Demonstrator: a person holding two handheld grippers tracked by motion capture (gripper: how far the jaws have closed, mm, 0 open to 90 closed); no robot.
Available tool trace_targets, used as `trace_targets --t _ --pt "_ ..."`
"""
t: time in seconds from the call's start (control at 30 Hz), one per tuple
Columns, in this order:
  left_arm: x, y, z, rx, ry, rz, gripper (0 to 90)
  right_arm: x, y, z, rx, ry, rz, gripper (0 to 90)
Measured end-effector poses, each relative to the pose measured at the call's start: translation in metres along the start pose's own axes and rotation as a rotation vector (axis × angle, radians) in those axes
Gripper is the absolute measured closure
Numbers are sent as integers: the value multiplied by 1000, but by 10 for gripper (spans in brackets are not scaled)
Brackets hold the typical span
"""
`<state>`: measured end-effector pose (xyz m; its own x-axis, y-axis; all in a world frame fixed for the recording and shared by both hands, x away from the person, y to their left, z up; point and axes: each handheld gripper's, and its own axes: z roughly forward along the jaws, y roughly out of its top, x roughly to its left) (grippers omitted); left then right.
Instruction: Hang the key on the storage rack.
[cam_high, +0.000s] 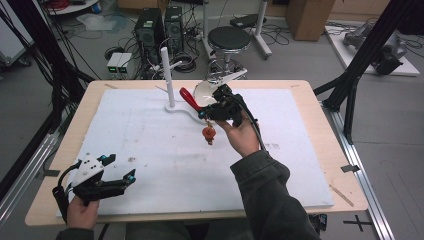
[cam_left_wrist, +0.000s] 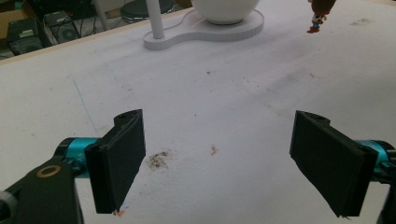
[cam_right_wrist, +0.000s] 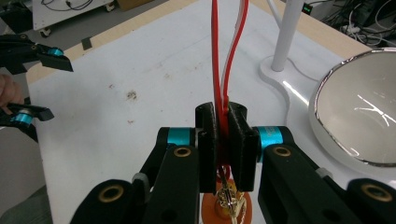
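The white mat (cam_high: 150, 145) leaves wide bare room across the lower left of the high view, where the left claw (cam_high: 117, 170) rests with jaws spread wide, gripping nothing. Near upper centre, the right claw (cam_high: 210, 112) is clamped on a red strap (cam_right_wrist: 217, 60); an orange charm (cam_high: 208, 133) dangles beneath. A white bowl (cam_right_wrist: 359, 112) sits on the stand (cam_high: 172, 107) beside it.

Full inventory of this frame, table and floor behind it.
red strap: 1, red and white loop, clamped in the right jaws.
orange charm: 1, orange, hanging below the right hand-held gripper.
stand: 1, white base with upright post, far middle of the table.
bowl: 1, white, shiny rim, on the stand's base.
mat: 1, white, stained, covering the wooden table.
stool: 1, black seat, floor behind the table.
computer towers: 2, black, floor.
left hand-held gripper: 1, black, open, near left corner.
right hand-held gripper: 1, black, shut on the strap.
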<state>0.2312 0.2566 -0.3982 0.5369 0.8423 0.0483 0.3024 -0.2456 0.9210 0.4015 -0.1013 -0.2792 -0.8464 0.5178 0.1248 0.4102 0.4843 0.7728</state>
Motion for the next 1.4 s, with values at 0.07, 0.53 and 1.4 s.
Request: trace_targets --t 0.07,0.53,1.4 --pt "0 0 0 0 0 1 187 -1 4 2 0 -6 0 835" --pt "1 0 -1 -2 2 -2 187 -6 28 16 -5 -37 -23 835" --pt "2 0 0 -1 0 5 187 -17 56 60 21 -134 -12 836"
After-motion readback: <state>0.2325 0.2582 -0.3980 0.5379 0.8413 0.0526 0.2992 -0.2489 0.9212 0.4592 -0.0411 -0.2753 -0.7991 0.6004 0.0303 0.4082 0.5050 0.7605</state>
